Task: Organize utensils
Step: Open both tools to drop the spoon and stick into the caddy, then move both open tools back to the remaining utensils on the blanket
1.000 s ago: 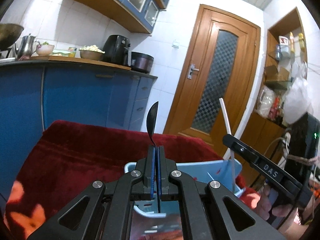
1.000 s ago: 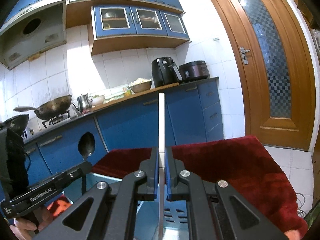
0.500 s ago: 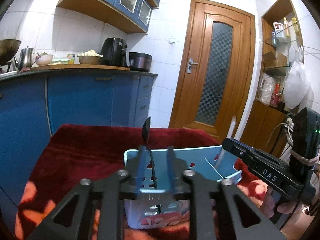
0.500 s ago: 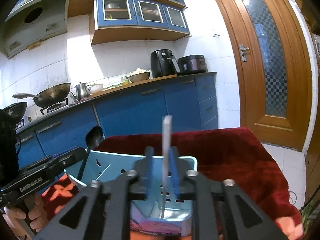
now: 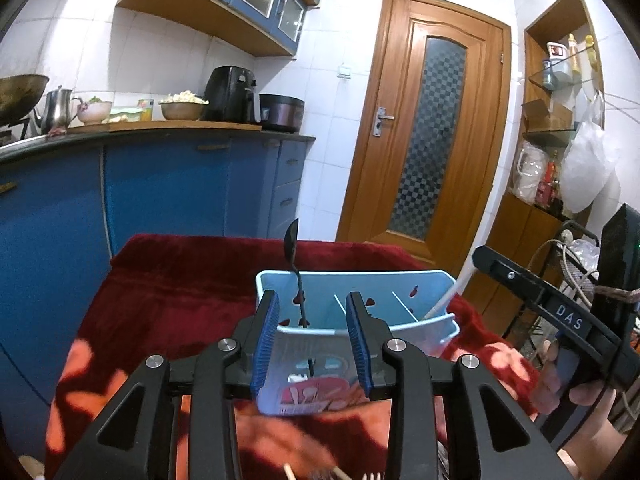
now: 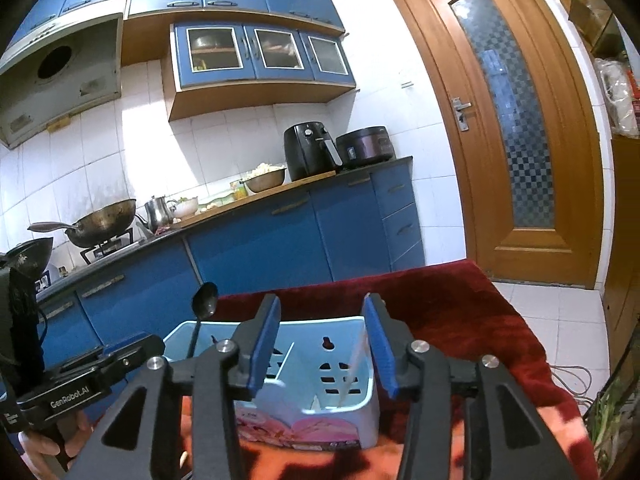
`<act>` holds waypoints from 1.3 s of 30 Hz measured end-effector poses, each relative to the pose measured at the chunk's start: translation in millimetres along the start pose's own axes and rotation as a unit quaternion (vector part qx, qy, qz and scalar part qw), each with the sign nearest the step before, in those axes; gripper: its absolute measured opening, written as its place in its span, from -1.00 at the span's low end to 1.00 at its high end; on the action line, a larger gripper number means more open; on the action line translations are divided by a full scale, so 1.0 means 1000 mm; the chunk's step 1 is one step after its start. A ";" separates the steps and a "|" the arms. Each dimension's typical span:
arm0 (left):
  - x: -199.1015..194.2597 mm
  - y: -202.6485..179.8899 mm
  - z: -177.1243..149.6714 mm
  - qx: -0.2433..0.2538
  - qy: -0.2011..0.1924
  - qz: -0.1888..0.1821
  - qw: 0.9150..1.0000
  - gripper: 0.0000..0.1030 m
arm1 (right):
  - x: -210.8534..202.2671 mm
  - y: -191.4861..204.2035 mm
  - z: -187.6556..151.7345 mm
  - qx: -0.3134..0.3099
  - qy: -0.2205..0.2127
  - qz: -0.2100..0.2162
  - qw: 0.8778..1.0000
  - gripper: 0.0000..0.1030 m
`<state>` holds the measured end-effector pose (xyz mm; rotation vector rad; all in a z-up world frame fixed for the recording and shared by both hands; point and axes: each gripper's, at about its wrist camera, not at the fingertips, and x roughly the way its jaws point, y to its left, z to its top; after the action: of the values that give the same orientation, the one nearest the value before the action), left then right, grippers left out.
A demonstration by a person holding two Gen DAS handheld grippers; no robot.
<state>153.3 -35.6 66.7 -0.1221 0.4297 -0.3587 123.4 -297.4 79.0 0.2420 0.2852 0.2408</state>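
In the blue caddy (image 5: 400,280) on the red cloth (image 5: 180,280), the dark spoon (image 5: 291,240) stands at 12 o'clock beyond the left gripper (image 5: 312,340); the pale stick (image 6: 354,364) leans at 1 o'clock beyond the right gripper (image 6: 322,344). Both jaws have just been opening and grip nothing. Both utensils look light, stiff and slick: pinch them mid-handle.
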 end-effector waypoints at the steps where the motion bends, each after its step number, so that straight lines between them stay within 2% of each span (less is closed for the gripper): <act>1: -0.003 0.001 0.000 -0.002 0.003 0.001 1.000 -0.32 | -0.003 0.001 0.000 0.000 0.002 -0.002 1.000 -0.08; 14: -0.044 0.001 -0.016 -0.009 0.048 0.018 0.999 -0.32 | -0.057 0.018 -0.015 -0.006 0.044 -0.007 0.999 -0.08; 23: -0.061 0.004 -0.036 -0.006 0.095 0.028 0.995 -0.32 | -0.080 0.011 -0.040 0.015 0.088 -0.021 0.996 -0.08; 32: -0.061 0.009 -0.061 -0.006 0.152 0.037 0.988 -0.32 | -0.087 -0.006 -0.072 0.040 0.138 -0.041 0.989 -0.08; 39: -0.053 0.010 -0.079 0.000 0.202 0.042 0.978 -0.32 | -0.087 -0.016 -0.091 0.046 0.170 -0.053 0.983 -0.08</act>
<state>77.6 -10.6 13.5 -0.0300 0.8355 -0.2988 17.6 -317.8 11.5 0.2765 0.6473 0.1627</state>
